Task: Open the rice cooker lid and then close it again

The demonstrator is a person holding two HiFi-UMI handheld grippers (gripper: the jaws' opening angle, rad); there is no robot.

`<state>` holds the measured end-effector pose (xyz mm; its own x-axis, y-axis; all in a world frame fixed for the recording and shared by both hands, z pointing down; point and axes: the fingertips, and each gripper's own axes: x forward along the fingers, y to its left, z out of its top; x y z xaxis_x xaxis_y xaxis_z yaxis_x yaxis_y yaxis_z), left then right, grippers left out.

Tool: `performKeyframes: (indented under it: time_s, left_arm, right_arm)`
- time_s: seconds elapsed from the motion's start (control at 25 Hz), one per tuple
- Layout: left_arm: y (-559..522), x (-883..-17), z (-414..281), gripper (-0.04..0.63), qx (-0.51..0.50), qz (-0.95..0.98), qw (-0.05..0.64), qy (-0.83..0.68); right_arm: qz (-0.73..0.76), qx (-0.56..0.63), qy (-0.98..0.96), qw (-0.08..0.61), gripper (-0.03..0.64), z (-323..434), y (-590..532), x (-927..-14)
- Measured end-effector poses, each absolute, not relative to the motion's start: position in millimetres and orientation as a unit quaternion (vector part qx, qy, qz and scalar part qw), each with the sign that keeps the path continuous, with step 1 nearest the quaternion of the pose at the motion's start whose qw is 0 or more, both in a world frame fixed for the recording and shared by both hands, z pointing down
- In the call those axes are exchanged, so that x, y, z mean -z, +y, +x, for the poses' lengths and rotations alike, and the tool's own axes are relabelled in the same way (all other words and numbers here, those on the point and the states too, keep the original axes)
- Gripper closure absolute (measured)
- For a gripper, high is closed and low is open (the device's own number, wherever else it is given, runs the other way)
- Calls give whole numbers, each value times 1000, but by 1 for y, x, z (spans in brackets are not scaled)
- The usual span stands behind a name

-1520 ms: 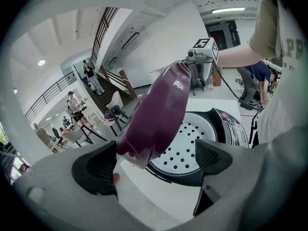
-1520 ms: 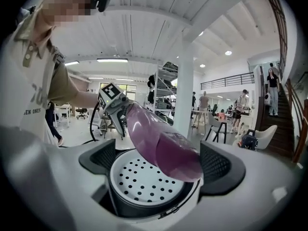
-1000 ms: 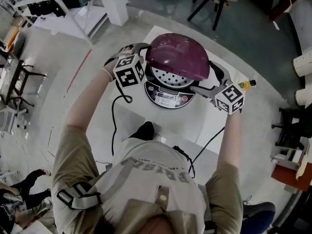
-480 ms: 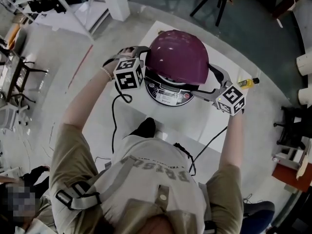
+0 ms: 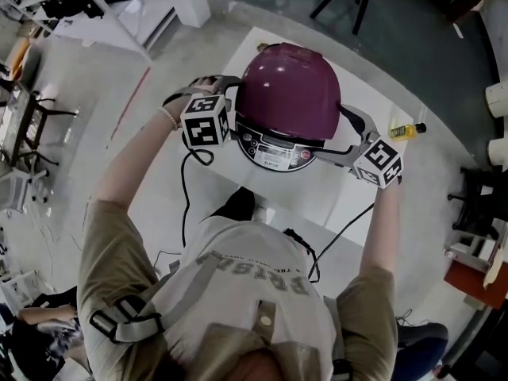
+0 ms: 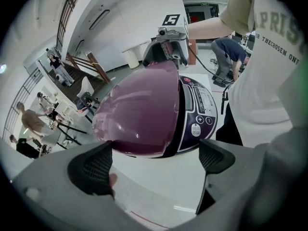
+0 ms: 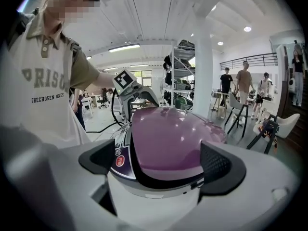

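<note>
The left gripper (image 6: 154, 162) and right gripper (image 7: 161, 165) flanked the rice cooker (image 5: 274, 153), fingers wide and empty. If unlatched, the lid (image 5: 290, 90) could spring open.

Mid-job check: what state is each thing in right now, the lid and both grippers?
Purple domed rice cooker lid: down on the white body, no gap showing; whether it is latched cannot be told.
Left gripper: jaws wide apart, gripping nothing, pointed at the lid's side.
Right gripper: jaws wide apart, gripping nothing, facing the opposite side of the lid.
</note>
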<state>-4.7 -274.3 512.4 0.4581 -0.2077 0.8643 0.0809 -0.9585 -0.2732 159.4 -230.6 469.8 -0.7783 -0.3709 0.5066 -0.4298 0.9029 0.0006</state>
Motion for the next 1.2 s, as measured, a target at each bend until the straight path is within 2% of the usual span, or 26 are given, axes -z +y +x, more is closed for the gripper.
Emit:
performKeyframes:
  time_s: [0.76, 1.2]
  left_arm:
    - [-263, -540, -12, 23, 556, -816, 159, -18]
    - [-263, -546, -20, 23, 583, -788, 193, -38]
  right_arm:
    - [175, -73, -933, 305, 92, 159, -218, -499]
    - [149, -55, -912, 379, 70, 154, -211, -506]
